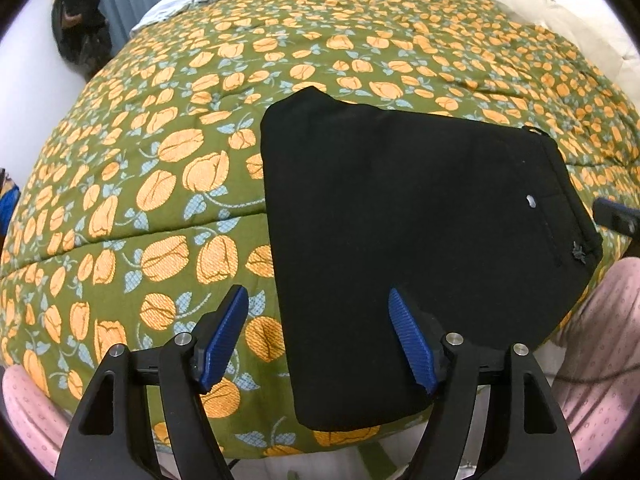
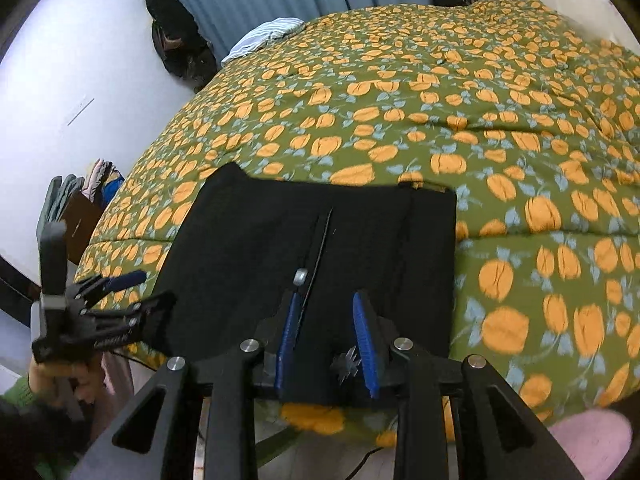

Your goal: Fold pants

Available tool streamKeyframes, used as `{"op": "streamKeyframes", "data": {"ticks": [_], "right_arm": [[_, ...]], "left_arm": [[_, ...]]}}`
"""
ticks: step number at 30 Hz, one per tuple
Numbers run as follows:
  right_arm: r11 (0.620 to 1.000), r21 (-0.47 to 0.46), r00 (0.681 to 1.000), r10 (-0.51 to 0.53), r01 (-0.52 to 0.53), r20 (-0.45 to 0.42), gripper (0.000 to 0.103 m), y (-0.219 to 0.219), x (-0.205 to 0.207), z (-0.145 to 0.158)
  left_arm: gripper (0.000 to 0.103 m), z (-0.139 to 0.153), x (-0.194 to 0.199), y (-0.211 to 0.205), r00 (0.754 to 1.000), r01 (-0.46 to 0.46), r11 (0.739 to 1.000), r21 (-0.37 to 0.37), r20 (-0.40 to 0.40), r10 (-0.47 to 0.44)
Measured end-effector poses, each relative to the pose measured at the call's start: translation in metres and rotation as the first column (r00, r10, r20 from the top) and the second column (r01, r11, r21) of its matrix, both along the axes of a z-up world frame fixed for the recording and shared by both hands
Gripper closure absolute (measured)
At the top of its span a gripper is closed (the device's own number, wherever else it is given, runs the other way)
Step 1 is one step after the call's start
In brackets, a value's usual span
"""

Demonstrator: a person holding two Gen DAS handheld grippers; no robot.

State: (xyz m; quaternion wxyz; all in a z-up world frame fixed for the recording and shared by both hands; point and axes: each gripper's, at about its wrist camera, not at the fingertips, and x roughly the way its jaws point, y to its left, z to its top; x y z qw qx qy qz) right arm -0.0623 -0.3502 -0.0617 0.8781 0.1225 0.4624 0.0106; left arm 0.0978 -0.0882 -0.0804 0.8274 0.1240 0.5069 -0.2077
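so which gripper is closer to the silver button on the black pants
Right. The right gripper sits over the pants with the silver button just past its left fingertip. The left gripper straddles the pants' opposite edge, farther from the button.

Matt black cloth pants [image 1: 420, 240] lie on a woven floral quilt [image 1: 160, 140]; ribbed blue claw pads [image 1: 222, 336] look rubbery.

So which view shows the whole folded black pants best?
The left wrist view: the black pants lie nearly whole on the floral quilt, all edges visible, waistband to the right. In the right wrist view the right gripper covers their near edge.
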Motion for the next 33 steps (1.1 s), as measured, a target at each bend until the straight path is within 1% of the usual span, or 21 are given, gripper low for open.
{"op": "streamKeyframes", "data": {"ticks": [2,3,5,7,9,12,14,16,17,18,19,20,23,24,26,27,29,30,31,32,33], "right_arm": [[1.000,0.008,1.000,-0.008,0.008,-0.007,0.073,0.001,-0.005,-0.005],[1.000,0.010,1.000,-0.011,0.011,-0.022,0.069,0.001,-0.006,-0.011],[1.000,0.010,0.994,-0.019,0.021,-0.109,0.061,0.000,-0.006,-0.035],[1.000,0.016,0.991,0.000,0.002,-0.136,0.061,0.002,-0.007,-0.052],[1.000,0.018,0.992,0.012,-0.010,-0.127,0.061,0.004,-0.010,-0.052],[0.998,0.058,0.992,0.012,-0.005,-0.129,0.061,-0.001,-0.011,-0.043],[0.995,0.104,0.994,0.000,0.012,-0.106,0.061,-0.010,-0.016,-0.034],[0.993,0.111,0.997,-0.018,0.026,-0.075,0.050,-0.023,-0.018,-0.024],[0.995,0.093,0.998,-0.025,0.031,-0.062,0.037,-0.031,-0.016,-0.020],[0.997,0.072,0.998,-0.037,0.041,-0.054,0.026,-0.038,-0.013,-0.017],[0.997,0.058,0.998,-0.039,0.042,-0.043,0.023,-0.047,-0.009,-0.017],[0.997,0.070,0.999,-0.026,0.029,-0.040,0.020,-0.056,-0.005,-0.020],[0.979,0.205,0.994,0.023,-0.001,-0.103,0.020,-0.082,0.015,-0.047],[0.969,0.247,0.991,0.024,0.009,-0.129,0.020,-0.091,0.021,-0.061],[0.958,0.285,0.984,0.012,0.040,-0.180,0.020,-0.102,0.028,-0.080],[0.941,0.334,0.982,0.015,0.049,-0.186,0.020,-0.105,0.028,-0.086],[0.874,0.485,0.984,0.051,0.039,-0.170,0.020,-0.108,0.027,-0.096],[0.850,0.526,0.984,0.077,0.021,-0.163,0.018,-0.107,0.028,-0.098],[0.846,0.533,0.982,0.103,-0.002,-0.160,0.018,-0.104,0.028,-0.099],[0.846,0.533,0.981,0.112,-0.010,-0.160,0.018,-0.103,0.029,-0.099],[0.847,0.532,0.980,0.117,-0.014,-0.160,0.024,-0.102,0.029,-0.099]], "left_arm": [[0.028,-0.001,0.000,0.000,1.000,-0.001,1.000,0.001,0.000,0.001],[0.028,-0.001,0.000,-0.001,1.000,0.000,1.000,0.002,-0.001,0.000],[0.026,-0.003,-0.001,-0.001,1.000,0.002,1.000,0.002,-0.006,-0.002],[0.025,-0.006,-0.001,0.000,1.000,0.004,1.000,0.003,-0.020,-0.004],[0.025,-0.006,-0.003,0.003,0.999,0.002,1.000,-0.012,-0.032,-0.003],[0.025,0.000,-0.005,0.015,1.000,-0.014,0.998,-0.055,-0.029,0.012],[0.025,0.003,-0.001,0.024,0.999,-0.036,0.997,-0.074,-0.028,0.034],[0.024,0.000,0.008,0.036,0.997,-0.066,0.993,-0.094,-0.052,0.061],[0.024,-0.003,0.014,0.042,0.994,-0.081,0.991,-0.111,-0.078,0.073],[0.024,-0.007,0.020,0.047,0.990,-0.094,0.986,-0.140,-0.115,0.078],[0.024,-0.012,0.026,0.051,0.985,-0.101,0.979,-0.179,-0.156,0.073],[0.024,-0.018,0.033,0.055,0.977,-0.105,0.969,-0.223,-0.208,0.058],[0.024,-0.032,0.046,0.055,0.950,-0.117,0.947,-0.298,-0.313,0.019],[0.024,-0.035,0.049,0.051,0.945,-0.107,0.942,-0.317,-0.327,-0.003],[0.024,-0.038,0.050,0.044,0.942,-0.081,0.939,-0.333,-0.334,-0.037],[0.024,-0.040,0.050,0.039,0.938,-0.066,0.936,-0.346,-0.342,-0.060],[0.024,-0.047,0.050,0.029,0.916,-0.044,0.927,-0.373,-0.386,-0.112],[0.025,-0.052,0.050,0.024,0.902,-0.042,0.922,-0.386,-0.411,-0.131],[0.026,-0.055,0.048,0.020,0.903,-0.045,0.923,-0.383,-0.412,-0.126],[0.029,-0.052,0.046,0.018,0.910,-0.041,0.925,-0.378,-0.397,-0.122],[0.039,-0.050,0.045,0.016,0.915,-0.034,0.927,-0.374,-0.385,-0.121]]}}
